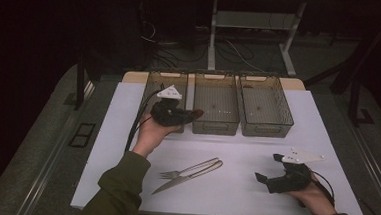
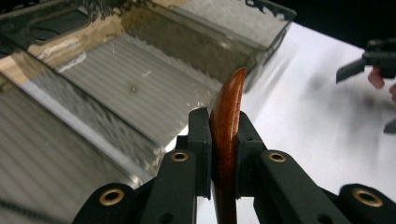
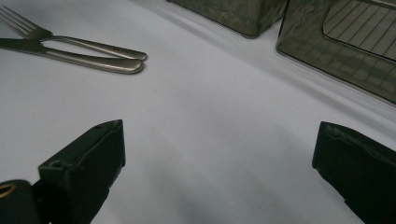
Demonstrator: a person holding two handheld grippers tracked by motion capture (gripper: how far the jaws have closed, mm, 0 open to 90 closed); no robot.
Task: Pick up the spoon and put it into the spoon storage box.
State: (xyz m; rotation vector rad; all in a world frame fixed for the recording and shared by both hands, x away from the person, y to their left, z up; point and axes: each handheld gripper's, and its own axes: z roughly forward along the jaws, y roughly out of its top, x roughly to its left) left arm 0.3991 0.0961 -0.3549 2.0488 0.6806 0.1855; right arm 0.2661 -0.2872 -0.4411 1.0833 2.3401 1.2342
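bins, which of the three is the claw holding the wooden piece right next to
The leftmost bin: the left claw hangs at its near right corner, shut on the wooden piece; the middle and right bins stand apart.

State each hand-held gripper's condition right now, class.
Left hand-held gripper: closed on a brown wooden piece.
Right hand-held gripper: open, holding nothing.

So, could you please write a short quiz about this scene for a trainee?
1. True or false: the left gripper is shut on a wooden piece.
2. How many bins stand at the table's far side?
3. Which lies on the table: A) fork and knife, B) two spoons, C) a cup?

Key:
1. True.
2. Three: left bin, middle bin, right bin.
3. A; the right gripper is open near them.
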